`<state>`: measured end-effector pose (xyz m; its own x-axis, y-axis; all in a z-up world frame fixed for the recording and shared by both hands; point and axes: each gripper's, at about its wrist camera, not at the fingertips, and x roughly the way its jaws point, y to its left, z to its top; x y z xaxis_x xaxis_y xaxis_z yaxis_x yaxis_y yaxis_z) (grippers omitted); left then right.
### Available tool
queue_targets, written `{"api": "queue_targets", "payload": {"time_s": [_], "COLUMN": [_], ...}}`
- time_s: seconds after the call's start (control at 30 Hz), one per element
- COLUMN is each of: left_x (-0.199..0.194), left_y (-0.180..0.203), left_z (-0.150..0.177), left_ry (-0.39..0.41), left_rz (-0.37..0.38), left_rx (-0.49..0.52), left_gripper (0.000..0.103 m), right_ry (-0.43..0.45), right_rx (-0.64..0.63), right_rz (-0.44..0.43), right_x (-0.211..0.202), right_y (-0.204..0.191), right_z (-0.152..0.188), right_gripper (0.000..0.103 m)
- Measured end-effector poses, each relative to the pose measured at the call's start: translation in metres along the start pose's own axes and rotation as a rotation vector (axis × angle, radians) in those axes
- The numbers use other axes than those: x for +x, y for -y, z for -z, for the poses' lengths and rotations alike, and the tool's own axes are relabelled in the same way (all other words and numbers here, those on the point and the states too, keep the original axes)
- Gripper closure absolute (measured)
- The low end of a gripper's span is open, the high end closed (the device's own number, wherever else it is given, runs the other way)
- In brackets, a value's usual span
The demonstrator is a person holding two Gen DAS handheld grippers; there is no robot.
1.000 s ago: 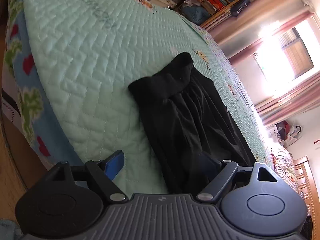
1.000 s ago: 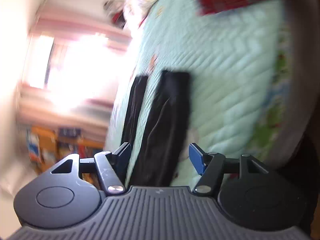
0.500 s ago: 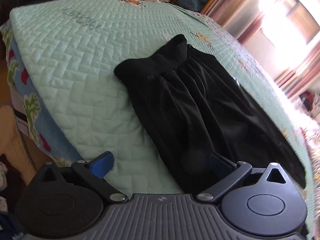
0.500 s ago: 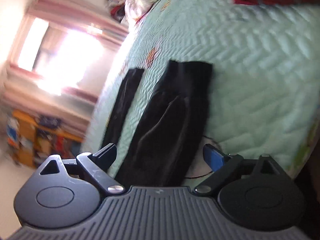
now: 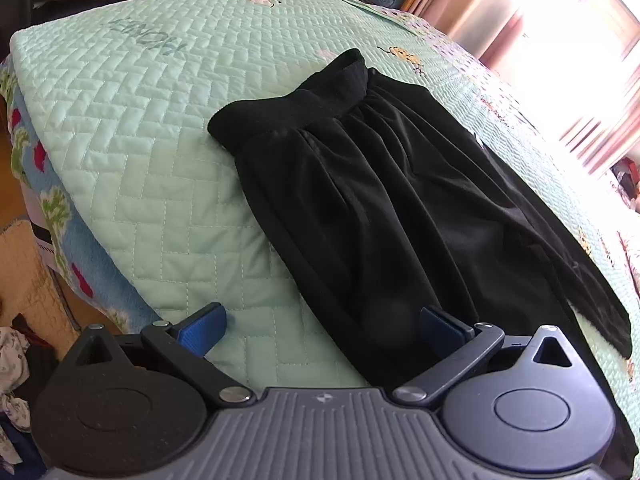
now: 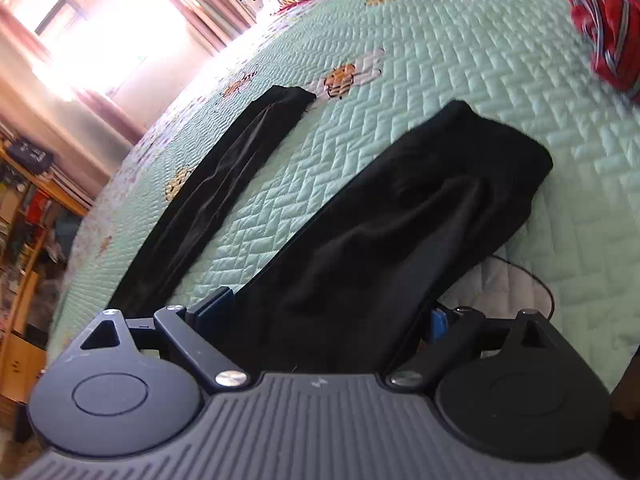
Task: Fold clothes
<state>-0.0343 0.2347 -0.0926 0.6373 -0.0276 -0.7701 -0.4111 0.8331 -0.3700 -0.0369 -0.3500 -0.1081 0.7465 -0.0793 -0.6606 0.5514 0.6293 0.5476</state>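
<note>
Hovering over the bed point(image 5: 160, 152), we see each hand-held gripper, left point(image 5: 322, 326) and right point(image 6: 324, 312), spread wide, gripping nothing, black trousers point(image 5: 380, 208) lying just ahead.

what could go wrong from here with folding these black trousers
The black trousers lie flat on the green quilt, and the left gripper and right gripper both stand open, their jaws having just been opening. A pinch might catch the quilt along with the cloth. The two legs lie spread apart, so a fold could come out crooked. A thin dark cord lies beside the nearer leg's hem and could snag in the right gripper.
</note>
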Motion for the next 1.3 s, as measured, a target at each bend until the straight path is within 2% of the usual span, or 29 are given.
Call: {"api": "queue_targets", "payload": {"time_s": [0.17,0.93,1.07,1.17,1.23,1.3], "left_x": [0.001,-0.002,-0.005,-0.004,-0.002,0.000], "left_y": [0.000,-0.001,-0.006,-0.010,-0.010,-0.008], "left_z": [-0.002,0.000,-0.001,-0.003,-0.004,-0.005], "left_ry": [-0.005,-0.014,-0.021,-0.030,-0.033,-0.035], "left_rz": [-0.005,0.004,0.036,0.059,0.062,0.060], "left_rx": [-0.004,-0.017,-0.030,-0.043,-0.049,-0.046], "left_gripper": [0.001,0.001,0.001,0.001,0.001,0.001], "right_ry": [0.001,-0.025,0.029,0.027,-0.005,-0.016], "right_rx": [-0.025,-0.024,0.045,0.178,0.256,0.337], "right_rz": [0.029,0.015,-0.046,-0.099,-0.131,-0.195], "right_x": [0.002,-0.004,-0.021,-0.027,-0.024,-0.021], "right_y": [-0.005,0.000,0.028,0.070,0.096,0.117], "right_z": [0.001,0.003,0.000,-0.009,-0.015,-0.017], "right_gripper": [0.010,0.010,0.011,0.011,0.011,0.012]}}
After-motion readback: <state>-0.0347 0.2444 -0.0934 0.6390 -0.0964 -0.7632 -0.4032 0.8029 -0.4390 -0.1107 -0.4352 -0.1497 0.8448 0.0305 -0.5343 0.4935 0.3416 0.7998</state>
